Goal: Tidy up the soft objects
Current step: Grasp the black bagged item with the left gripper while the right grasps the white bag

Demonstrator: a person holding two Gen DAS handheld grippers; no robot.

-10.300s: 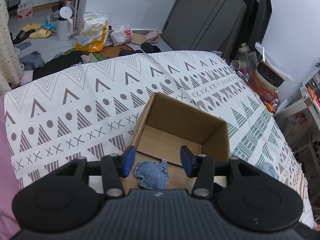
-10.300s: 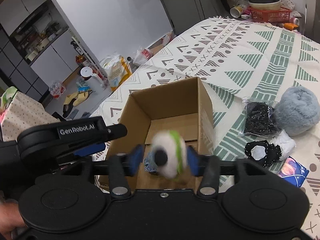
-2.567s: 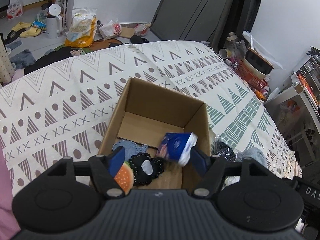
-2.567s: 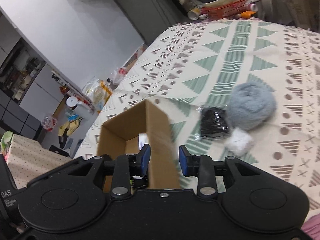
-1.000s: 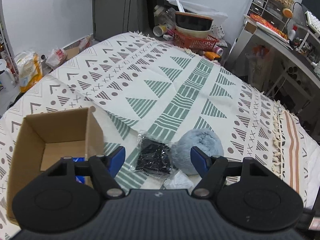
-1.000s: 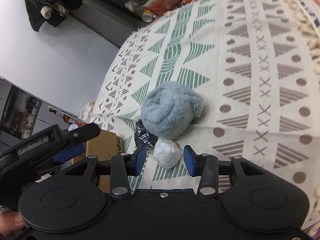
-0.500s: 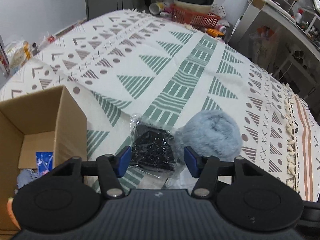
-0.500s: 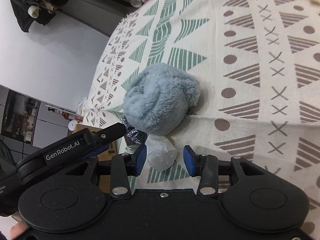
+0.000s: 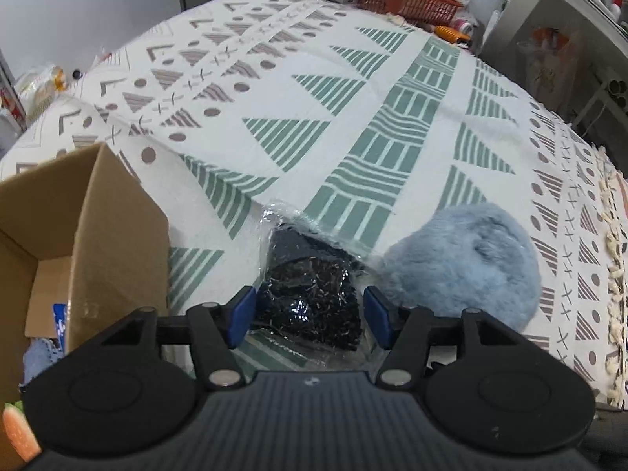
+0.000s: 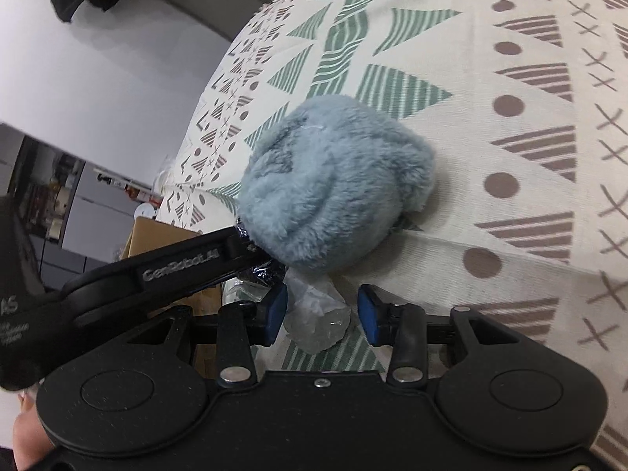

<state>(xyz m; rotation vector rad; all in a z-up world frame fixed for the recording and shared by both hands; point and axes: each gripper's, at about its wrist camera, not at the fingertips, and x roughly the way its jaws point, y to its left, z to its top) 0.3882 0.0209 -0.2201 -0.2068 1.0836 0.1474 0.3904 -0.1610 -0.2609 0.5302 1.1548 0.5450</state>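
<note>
A black shiny item in a clear plastic bag (image 9: 310,294) lies on the patterned bedspread, between the open blue-padded fingers of my left gripper (image 9: 310,316). A fluffy blue-grey plush (image 9: 467,265) sits just right of it and also shows in the right wrist view (image 10: 333,184). A small white wrapped bundle (image 10: 316,320) lies between the open fingers of my right gripper (image 10: 322,316), against the plush's near side. The open cardboard box (image 9: 90,235) stands at the left with soft items inside.
The left gripper's arm (image 10: 157,267) crosses the right wrist view at left, close to the plush. The box (image 10: 157,231) shows behind it. An orange basket (image 9: 408,0) and clutter lie past the bed's far edge; a white shelf (image 9: 549,39) stands at right.
Both grippers have moved closer and lower. The black bag now lies between the left fingers and the white bundle between the right fingers. Both stay open.
</note>
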